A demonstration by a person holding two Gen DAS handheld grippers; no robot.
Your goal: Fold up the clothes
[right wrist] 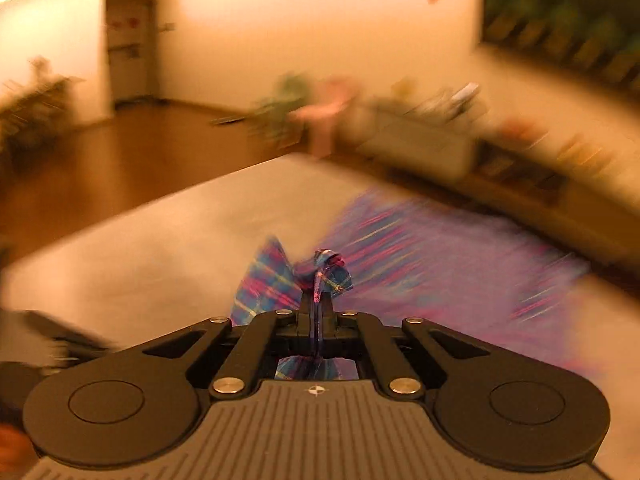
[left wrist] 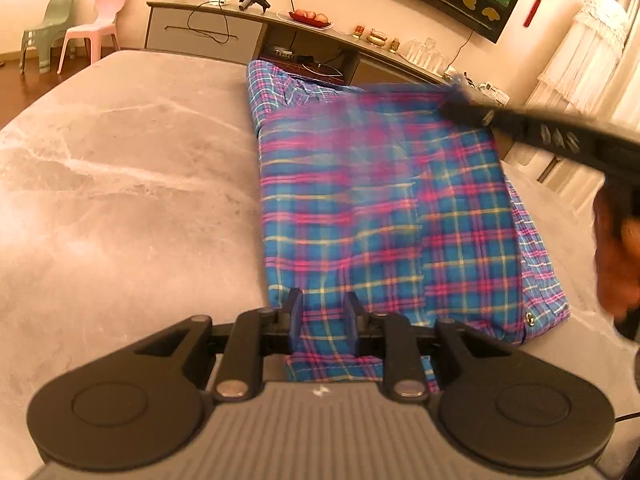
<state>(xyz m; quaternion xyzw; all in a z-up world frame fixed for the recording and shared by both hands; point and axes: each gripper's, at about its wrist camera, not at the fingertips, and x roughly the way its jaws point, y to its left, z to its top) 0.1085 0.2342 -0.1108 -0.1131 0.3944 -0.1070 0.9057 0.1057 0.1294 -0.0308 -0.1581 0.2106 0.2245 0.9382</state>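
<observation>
One blue-and-pink plaid cotton garment (left wrist: pixel 384 208) lies partly folded on the pale marbled table (left wrist: pixel 120 168). Left gripper (left wrist: pixel 323 316) jaws straddle its near hem, seemingly gripping; right gripper (right wrist: pixel 316 304) jaws clench a far corner, lifted. Further folds remain.

Thin blue-and-pink plaid woven cloth garment (left wrist: pixel 384 208) lies ahead of my matt black plastic left claw (left wrist: pixel 323 314) on the smooth, marbled grey stone table (left wrist: pixel 120 184).

I'm seeing blue-pink-yellow plaid on the shirt (left wrist: pixel 400 216), pale marbled grey tabletop (left wrist: pixel 120 168), one pink chair (left wrist: pixel 96 24), one green chair (left wrist: pixel 48 28)
</observation>
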